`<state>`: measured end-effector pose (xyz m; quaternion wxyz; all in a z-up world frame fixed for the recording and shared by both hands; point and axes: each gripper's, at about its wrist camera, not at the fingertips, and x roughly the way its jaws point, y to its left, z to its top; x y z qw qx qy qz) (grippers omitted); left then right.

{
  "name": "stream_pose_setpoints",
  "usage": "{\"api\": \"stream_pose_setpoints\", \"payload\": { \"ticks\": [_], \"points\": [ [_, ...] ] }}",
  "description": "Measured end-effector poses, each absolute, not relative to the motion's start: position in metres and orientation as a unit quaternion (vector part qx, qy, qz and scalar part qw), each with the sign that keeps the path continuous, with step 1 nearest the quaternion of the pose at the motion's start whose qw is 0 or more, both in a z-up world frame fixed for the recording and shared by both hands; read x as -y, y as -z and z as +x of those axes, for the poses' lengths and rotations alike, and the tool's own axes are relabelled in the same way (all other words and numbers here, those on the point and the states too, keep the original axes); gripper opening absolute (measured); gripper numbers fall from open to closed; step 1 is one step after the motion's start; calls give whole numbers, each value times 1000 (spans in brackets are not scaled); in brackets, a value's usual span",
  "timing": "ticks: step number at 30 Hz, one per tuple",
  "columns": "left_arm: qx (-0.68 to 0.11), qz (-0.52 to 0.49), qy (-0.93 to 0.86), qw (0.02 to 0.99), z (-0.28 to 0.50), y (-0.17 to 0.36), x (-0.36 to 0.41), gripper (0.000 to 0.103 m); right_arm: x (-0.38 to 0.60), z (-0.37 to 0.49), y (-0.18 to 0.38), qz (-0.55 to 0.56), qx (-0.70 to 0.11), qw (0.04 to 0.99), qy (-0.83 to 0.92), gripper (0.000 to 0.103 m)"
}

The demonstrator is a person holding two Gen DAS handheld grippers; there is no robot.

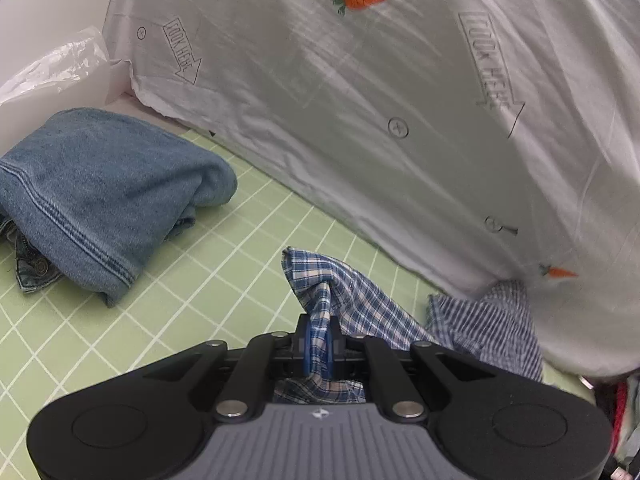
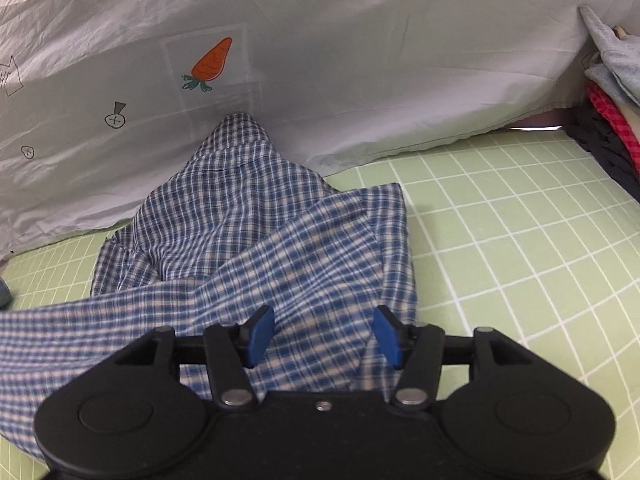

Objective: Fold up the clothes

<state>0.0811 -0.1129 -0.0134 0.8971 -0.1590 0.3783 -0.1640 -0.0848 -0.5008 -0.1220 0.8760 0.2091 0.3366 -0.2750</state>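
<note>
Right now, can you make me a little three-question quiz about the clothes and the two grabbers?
1. True or false: the left gripper has its jaws shut on the checked shirt.
2. What orange picture is printed on the white sheet? A) carrot B) fish C) star
3. Fill in: the folded garment on the green mat is made of blue ____.

Key: 1 true; 2 A; 3 denim.

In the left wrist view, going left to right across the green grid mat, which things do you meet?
Crumpled clear plastic bag → folded blue denim garment → blue-and-white plaid shirt pinched in the left gripper → red and grey clothes at the right edge. The white carrot-print sheet spans the back.
</note>
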Motion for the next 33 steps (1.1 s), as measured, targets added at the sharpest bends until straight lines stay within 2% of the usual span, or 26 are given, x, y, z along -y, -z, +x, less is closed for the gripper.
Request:
{"api": "stream_pose_setpoints", "payload": {
  "ticks": [6,8,12,17,18,20,21,22,26,29,33],
  "points": [
    [-309,-195,190,911,82,-35,105,7,507,-98,118,226,-315,876,286,63],
    [-308,-196,184,913,86,-34,103,7,512,-95,119,234,-315,875,284,65],
    [-323,-204,171,908,94,-26,97,7,525,-80,126,253,-324,869,275,77],
    [-338,-197,156,907,98,-13,93,7,555,-64,141,311,-327,852,265,77],
    [-342,-196,153,906,99,-10,93,7,560,-60,142,315,-326,852,260,71],
    [-348,-191,147,906,101,-5,93,7,569,-52,144,322,-327,853,248,52],
    [-351,-189,145,906,103,-3,93,7,573,-49,145,323,-329,855,237,23],
    [-353,-191,145,905,105,-2,92,7,577,-45,145,324,-331,857,226,2],
    [-333,-202,152,908,108,-15,92,6,584,-34,132,285,-318,882,200,1],
    [-308,-173,163,922,110,-29,100,7,591,-32,122,279,-301,889,201,1],
    [-336,-129,151,921,119,-8,113,7,601,-28,132,286,-313,880,215,1]
  ]
}}
